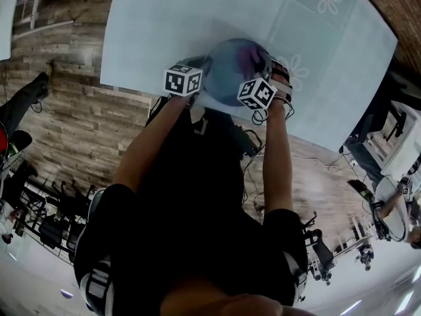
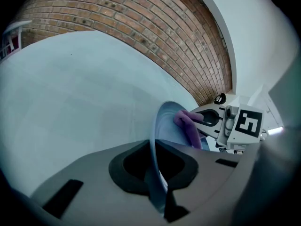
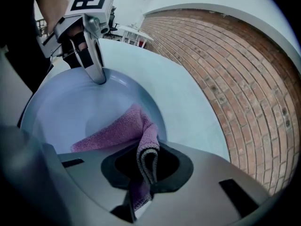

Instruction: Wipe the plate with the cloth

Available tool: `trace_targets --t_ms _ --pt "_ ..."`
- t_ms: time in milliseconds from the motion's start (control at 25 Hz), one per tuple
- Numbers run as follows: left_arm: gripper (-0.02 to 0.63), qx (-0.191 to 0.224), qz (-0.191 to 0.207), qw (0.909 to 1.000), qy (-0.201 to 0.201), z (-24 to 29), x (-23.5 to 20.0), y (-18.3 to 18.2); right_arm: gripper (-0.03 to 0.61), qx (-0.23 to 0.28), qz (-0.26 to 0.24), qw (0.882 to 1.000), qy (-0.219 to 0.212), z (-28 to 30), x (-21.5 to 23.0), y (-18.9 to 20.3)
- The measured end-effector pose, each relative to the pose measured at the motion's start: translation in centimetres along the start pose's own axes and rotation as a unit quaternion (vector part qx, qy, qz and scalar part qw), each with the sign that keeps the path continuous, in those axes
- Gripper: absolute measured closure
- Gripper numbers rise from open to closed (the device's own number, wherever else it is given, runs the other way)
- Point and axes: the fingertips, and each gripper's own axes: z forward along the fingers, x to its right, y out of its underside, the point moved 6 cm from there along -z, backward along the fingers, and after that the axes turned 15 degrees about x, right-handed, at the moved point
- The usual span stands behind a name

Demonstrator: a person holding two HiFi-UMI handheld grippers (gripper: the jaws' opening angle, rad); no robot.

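A pale blue plate is held tilted above the table's near edge. My left gripper is shut on the plate's rim, which runs edge-on between its jaws. My right gripper is shut on a folded purple cloth. The cloth lies spread against the plate's inner face. In the left gripper view the cloth shows against the plate, with the right gripper's marker cube behind it. In the head view both marker cubes flank the plate.
A light blue tablecloth with flower prints covers the table. A brick wall runs behind it. Wooden floor, cables and equipment stands lie around the person's legs. A white chair stands at the far left.
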Motion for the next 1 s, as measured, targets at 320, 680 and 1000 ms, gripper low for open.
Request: trace_targets --t_ms 320,680,1000 --pt "0.566 -0.002 -0.002 1.0000 0.001 0.2 0.0 -0.1 0.516 -0.051 0.029 0.998 -0.011 -3.2 -2.1 2.6" --pt "0.566 -0.002 -0.003 1.0000 0.001 0.1 0.1 0.0 0.517 -0.065 0.133 0.989 -0.021 -6.2 -6.7 2.2" --pt "0.566 -0.003 -0.004 1.0000 0.001 0.0 0.0 0.1 0.517 -0.025 0.197 0.977 -0.077 -5.9 -10.7 -1.6"
